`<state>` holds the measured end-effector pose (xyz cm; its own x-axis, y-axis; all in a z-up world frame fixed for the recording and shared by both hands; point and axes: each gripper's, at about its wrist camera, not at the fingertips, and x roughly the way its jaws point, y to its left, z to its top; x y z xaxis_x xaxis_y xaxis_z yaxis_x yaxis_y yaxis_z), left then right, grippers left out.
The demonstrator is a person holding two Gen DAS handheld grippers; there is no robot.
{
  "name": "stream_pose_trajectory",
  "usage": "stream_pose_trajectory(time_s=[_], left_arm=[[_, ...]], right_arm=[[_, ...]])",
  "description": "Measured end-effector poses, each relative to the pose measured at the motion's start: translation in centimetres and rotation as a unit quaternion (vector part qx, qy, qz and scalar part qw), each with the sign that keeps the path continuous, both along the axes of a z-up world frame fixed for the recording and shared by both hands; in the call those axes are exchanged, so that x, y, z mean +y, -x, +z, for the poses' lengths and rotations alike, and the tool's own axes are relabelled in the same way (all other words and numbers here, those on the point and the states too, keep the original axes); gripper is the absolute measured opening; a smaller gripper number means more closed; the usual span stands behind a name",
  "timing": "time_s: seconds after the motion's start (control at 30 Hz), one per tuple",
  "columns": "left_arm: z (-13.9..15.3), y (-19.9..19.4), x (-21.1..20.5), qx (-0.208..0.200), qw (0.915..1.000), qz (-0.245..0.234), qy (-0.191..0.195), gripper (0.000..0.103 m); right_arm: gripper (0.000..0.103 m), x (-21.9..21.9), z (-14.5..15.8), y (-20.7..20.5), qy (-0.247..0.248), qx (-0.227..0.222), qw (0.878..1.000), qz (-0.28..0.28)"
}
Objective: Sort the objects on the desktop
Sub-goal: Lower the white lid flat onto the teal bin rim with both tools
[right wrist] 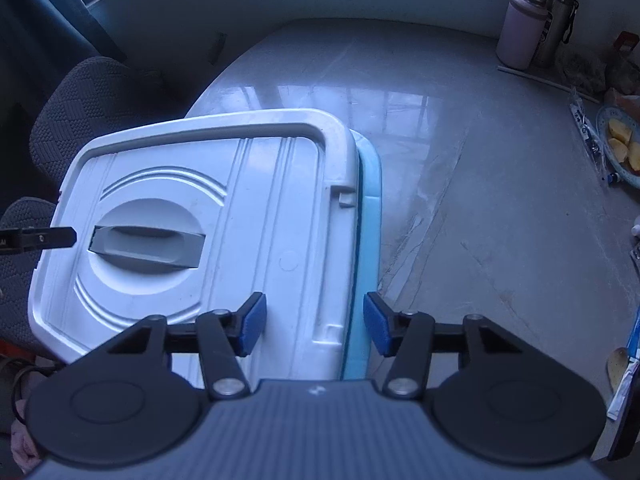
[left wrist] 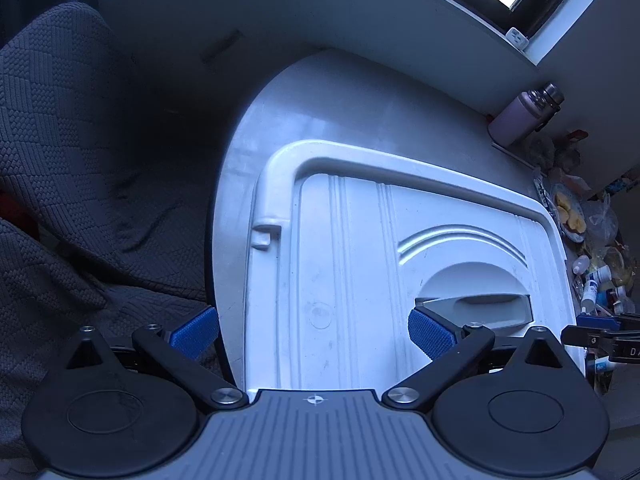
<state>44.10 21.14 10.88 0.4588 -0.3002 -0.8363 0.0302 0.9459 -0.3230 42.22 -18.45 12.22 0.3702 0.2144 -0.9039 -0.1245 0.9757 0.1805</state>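
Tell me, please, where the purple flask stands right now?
The purple flask stands at the table's far right edge, beside a steel flask.

White plastic lid (right wrist: 208,216) with grey recessed handle (right wrist: 148,246) and ribbed top, seated slightly askew on a light-blue storage box (right wrist: 366,240), near the edge of a glossy grey table (right wrist: 480,200).

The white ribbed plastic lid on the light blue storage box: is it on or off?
On: the white ribbed plastic lid covers the light blue storage box, hiding its inside.
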Motion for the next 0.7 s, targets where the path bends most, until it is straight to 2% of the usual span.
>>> stream_pose_trajectory(time_s=[0.13, 0.2, 0.37, 0.7], left_arm=[[-1.1, 0.2, -0.8, 0.004, 0.9998, -0.011, 0.018, 0.098], [-1.4, 0.3, -1.1, 0.002, 0.9997, -0.008, 0.021, 0.098], [-1.3, 0.3, -0.9, 0.004, 0.9995, -0.006, 0.029, 0.093], [-0.8, 0.3, -1.7, 0.000, 0.9994, -0.023, 0.025, 0.092]], right_arm=[[0.052, -0.2, 0.0, 0.1, -0.005, 0.001, 1.000, -0.001], [0.047, -0.2, 0.1, 0.3, -0.004, -0.003, 1.000, 0.001], [0.047, 0.1, 0.4, 0.6, 0.009, -0.010, 1.000, 0.004], [0.046, 0.2, 0.6, 1.3, 0.022, -0.013, 1.000, -0.006]])
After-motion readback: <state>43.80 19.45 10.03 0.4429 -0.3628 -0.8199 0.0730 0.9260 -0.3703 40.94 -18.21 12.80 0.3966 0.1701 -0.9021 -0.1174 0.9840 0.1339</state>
